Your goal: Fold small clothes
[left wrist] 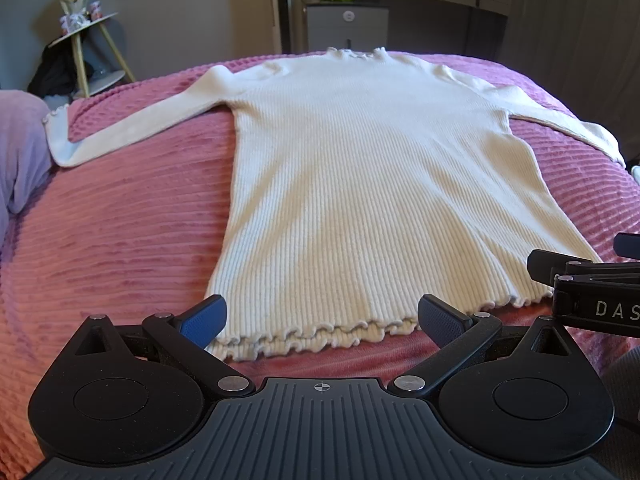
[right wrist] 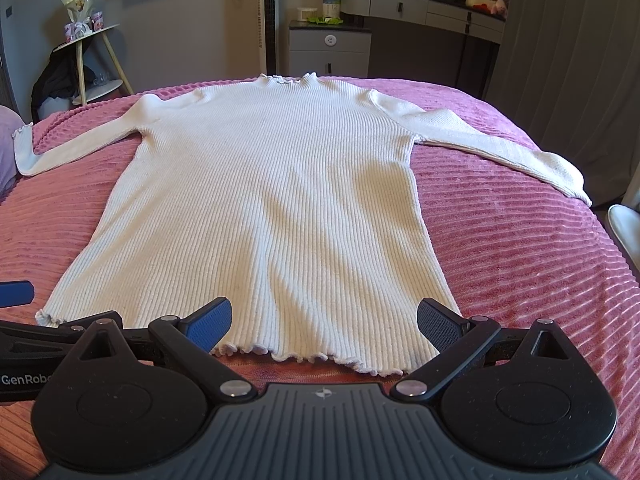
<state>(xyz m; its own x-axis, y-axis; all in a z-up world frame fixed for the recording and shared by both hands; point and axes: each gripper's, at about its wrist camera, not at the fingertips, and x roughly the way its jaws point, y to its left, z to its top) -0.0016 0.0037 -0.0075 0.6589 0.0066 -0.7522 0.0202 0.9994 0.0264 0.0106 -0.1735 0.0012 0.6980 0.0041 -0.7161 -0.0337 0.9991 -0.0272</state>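
Left hand-held gripper (left wrist: 322, 322): jaws wide, nothing held, blue pads either side of the sweater's frilled hem, not touching it. Right hand-held gripper (right wrist: 324, 326): jaws also wide, empty, at the hem toward its right corner; its left finger partly covers the hem edge. Each gripper shows only as a cut-off sliver at the other view's frame edge.

Sweater (right wrist: 272, 200): cream, ribbed, lying flat and unfolded on the pink bedspread (right wrist: 520, 240), hem nearest the grippers, collar farthest. Both sleeves spread outward; the left cuff reaches the bed edge beside a purple pillow (left wrist: 20, 152), which is cut off.

Beyond the collar: a grey cabinet (right wrist: 330, 52), a side stool (right wrist: 92, 60) to the far left; items on them too small to identify.
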